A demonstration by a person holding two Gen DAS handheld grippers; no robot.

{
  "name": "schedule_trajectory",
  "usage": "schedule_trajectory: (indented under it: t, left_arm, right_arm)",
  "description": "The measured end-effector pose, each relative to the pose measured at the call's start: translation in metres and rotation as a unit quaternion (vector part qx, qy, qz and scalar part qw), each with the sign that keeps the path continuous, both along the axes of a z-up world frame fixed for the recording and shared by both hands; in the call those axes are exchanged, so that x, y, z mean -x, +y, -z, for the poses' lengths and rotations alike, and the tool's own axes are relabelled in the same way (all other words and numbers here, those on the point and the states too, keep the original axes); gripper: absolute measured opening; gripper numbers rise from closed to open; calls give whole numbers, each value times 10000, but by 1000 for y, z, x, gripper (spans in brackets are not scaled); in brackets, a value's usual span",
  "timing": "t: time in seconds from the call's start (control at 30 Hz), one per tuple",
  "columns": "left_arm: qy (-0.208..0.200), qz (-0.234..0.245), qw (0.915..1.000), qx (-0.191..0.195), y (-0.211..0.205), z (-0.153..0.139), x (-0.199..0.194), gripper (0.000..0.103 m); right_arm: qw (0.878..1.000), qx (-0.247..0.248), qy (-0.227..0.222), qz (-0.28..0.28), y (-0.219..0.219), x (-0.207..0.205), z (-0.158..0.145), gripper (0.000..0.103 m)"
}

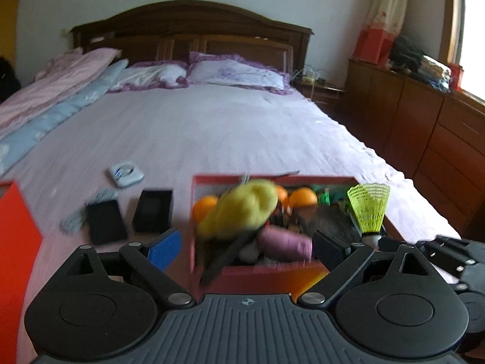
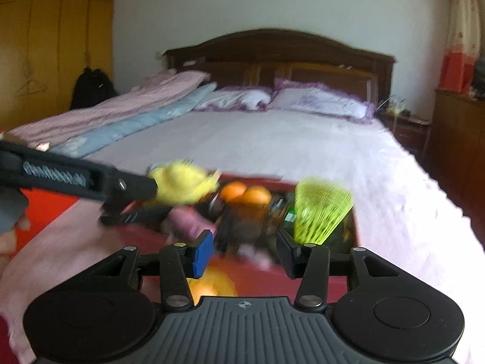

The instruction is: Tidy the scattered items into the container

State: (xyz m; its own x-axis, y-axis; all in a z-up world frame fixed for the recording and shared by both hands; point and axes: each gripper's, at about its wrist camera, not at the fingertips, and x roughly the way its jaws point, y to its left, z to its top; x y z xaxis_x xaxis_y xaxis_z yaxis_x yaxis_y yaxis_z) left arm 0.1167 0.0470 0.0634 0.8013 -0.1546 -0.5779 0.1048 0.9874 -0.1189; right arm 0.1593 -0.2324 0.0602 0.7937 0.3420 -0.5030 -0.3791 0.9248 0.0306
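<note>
A red box (image 1: 209, 182) lies on the bed and holds oranges (image 1: 303, 197), a purple spool (image 1: 285, 242) and dark items. My left gripper (image 1: 245, 245) is open over the box; a blurred yellow fluffy thing (image 1: 242, 209) is between its fingers, above the box. The shuttlecock (image 1: 368, 206) stands at the box's right end. In the right wrist view my right gripper (image 2: 244, 253) is open just before the box (image 2: 333, 285), with the shuttlecock (image 2: 318, 212) beyond its right finger. The left gripper's fingers (image 2: 133, 188) reach in from the left beside the yellow thing (image 2: 185, 185).
Two black boxes (image 1: 104, 221) (image 1: 153, 210), a grey patterned item (image 1: 72, 221) and a white square device (image 1: 125, 174) lie on the sheet left of the box. A red lid (image 1: 15, 227) is at far left. Pillows (image 1: 236, 72) and folded quilts (image 1: 54, 91) are farther up the bed.
</note>
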Motion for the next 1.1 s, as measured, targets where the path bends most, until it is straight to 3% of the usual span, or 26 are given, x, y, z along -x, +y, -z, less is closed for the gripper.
schedule_trajectory:
  t: [0.17,0.3,0.57,0.67,0.73,0.77,0.83,0.9,0.97,1.03,1.1]
  left_arm:
    - [345,-195,9992,35,10,20,32,94]
    - [672,-265,9973,116,17,39,46,94]
    - [920,-471,9941,319,31,57,56,94]
    - [982,-537,9930,369,35,61,60,94]
    - [1015,-574,9924,399,38,63,64,94]
    - [1019,-578,9923,409,38,64,66,94]
    - [1022,-584,9922,406,40,65,70,94]
    - [1032,-610,9921,373,41,66,72,94]
    - [1070,-674,9912,390,45,69,73,94]
    - [1103,-744,9900,464,49,73,73,94]
    - [1115,-812,9889,559,52,76,72,94]
  right_arm:
    - [9983,191,485,-250,8,-1,28,34]
    - [9964,82,791,-310,14,-11,40,34]
    - [9972,-192,621,-373,28,10,15,36]
    - [9956,103,636,-674,49,15,17,35]
    - [9938,469,672,-750,67,12,25,26]
    - [9929,582,712,-755,75,9,28,8]
    - [9925,506,835,-743,82,4,32,2]
    - [9932,47,877,-759,80,6,25,2]
    - [9869,-870,967,-949,70,7,15,1]
    - [9704,-1818,1208,-1037,55,5,13,2]
    - [9440,-2653,1703,-970,35,-1,23,2]
